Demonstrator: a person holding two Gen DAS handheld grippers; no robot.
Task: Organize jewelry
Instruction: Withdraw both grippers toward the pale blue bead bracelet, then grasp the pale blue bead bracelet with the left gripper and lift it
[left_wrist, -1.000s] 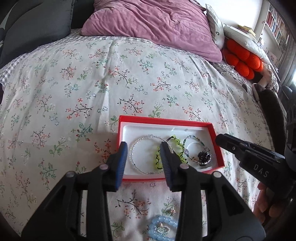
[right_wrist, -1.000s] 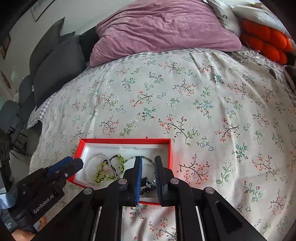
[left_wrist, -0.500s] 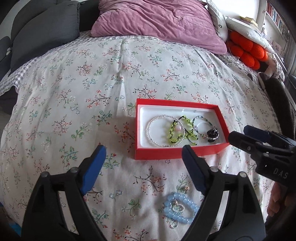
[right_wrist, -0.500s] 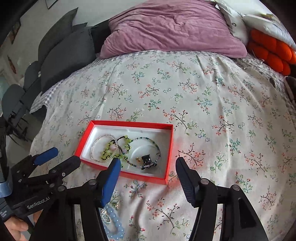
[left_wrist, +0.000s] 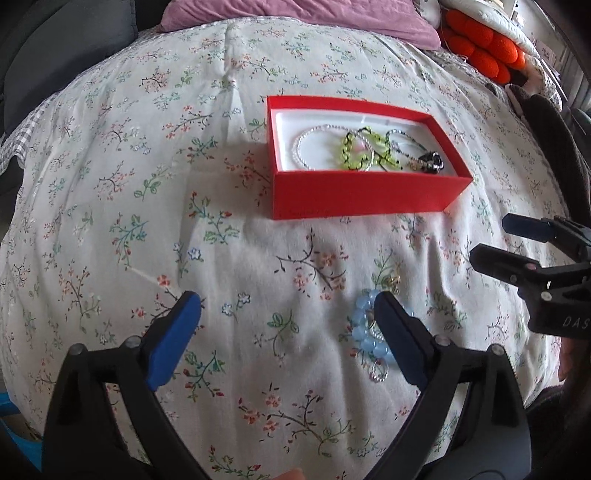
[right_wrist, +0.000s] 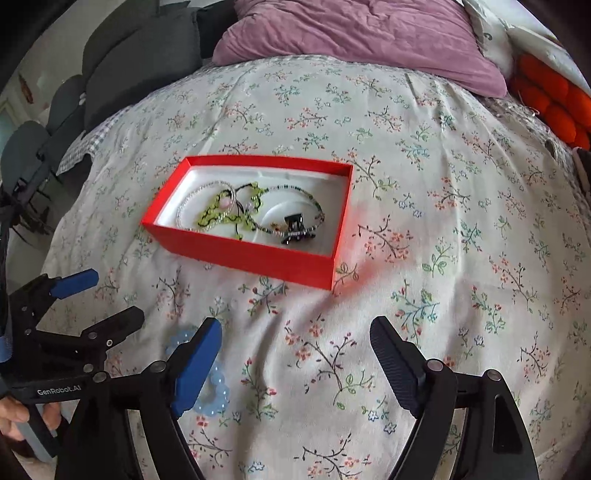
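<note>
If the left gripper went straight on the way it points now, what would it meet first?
Probably bare floral bedspread: nothing lies between the left gripper's opening jaws. The pale blue bead bracelet sits beside its right finger, depth unclear.

Both wrist views look steeply down, close over the bed (left_wrist: 110, 166), sharing the red box (right_wrist: 258, 258).

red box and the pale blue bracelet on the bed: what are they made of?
Red box: likely cardboard, matte, with crisp folded edges and a thin wall; white lining inside. Pale blue bracelet: translucent rounded beads, glass or plastic, cannot tell which; small silvery rings attached look metallic.
</note>
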